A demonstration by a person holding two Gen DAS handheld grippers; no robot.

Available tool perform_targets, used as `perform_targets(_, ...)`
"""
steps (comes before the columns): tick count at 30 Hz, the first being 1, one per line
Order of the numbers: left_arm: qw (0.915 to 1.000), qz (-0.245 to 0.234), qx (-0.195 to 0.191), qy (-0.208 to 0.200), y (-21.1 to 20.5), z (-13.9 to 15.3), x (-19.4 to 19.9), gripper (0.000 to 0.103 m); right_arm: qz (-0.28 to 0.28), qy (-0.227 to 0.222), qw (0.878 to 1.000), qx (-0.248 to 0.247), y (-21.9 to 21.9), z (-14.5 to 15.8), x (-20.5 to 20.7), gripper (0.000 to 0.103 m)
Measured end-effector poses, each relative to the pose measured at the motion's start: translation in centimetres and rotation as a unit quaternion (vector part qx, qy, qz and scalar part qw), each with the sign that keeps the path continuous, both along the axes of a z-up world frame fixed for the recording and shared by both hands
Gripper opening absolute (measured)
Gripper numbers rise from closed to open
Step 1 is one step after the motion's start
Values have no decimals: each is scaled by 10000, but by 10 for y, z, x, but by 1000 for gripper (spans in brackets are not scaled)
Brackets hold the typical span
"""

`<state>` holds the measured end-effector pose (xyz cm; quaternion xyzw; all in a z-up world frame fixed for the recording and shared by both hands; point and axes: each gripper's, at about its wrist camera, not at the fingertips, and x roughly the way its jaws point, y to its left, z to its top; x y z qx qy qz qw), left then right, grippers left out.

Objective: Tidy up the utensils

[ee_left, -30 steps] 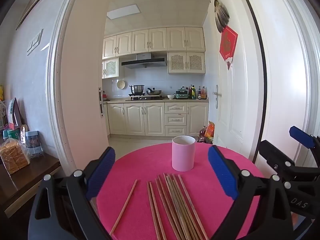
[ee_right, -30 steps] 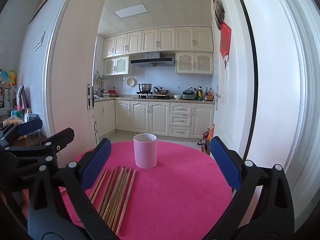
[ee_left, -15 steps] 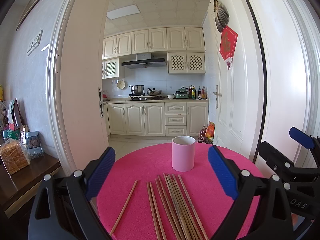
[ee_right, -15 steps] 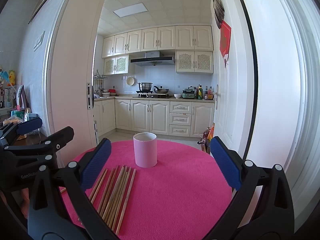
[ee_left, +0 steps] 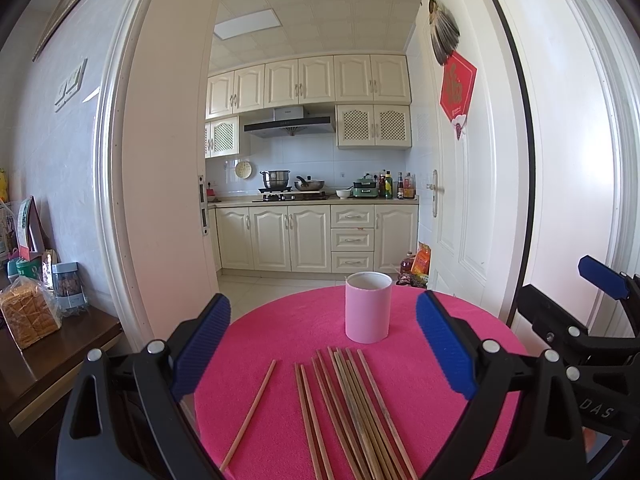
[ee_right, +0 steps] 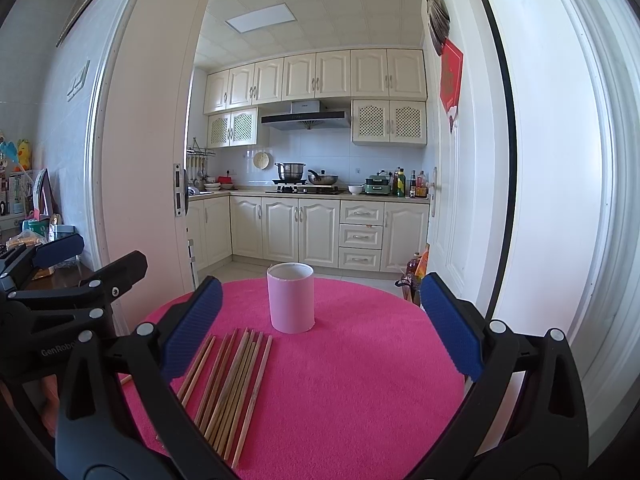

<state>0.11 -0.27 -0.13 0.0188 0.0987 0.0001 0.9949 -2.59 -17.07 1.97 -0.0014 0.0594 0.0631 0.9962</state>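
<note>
A pink cylindrical cup (ee_left: 367, 306) (ee_right: 291, 297) stands upright on a round table with a pink cloth (ee_left: 460, 352) (ee_right: 360, 380). Several wooden chopsticks (ee_left: 356, 408) (ee_right: 232, 384) lie side by side in front of the cup, and one single chopstick (ee_left: 250, 408) lies apart to their left. My left gripper (ee_left: 322, 346) hovers open above the chopsticks, holding nothing. My right gripper (ee_right: 318, 326) is open too, over the table to the right of the chopsticks. In each wrist view the other gripper shows at the frame's edge.
A dark wooden sideboard (ee_left: 52, 364) at the left carries a bag of bread (ee_left: 26, 316) and jars. Behind the table a doorway opens onto a kitchen with cream cabinets (ee_left: 312, 236). A white door (ee_left: 472, 184) stands to the right.
</note>
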Motion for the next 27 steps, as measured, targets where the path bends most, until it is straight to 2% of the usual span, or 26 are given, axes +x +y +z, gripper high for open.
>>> perform_targets(12, 10000, 7, -11, 0, 5, 6, -1, 92, 13, 15, 10000, 2, 0, -3, 0, 97)
perform_targets(14, 10000, 10, -5, 0, 4, 6, -1, 92, 12, 19, 10000, -4, 4, -11, 6, 97)
perform_targets(27, 10000, 12, 4, 11, 7, 6, 1, 92, 33, 54, 10000, -6, 9, -9, 8, 97)
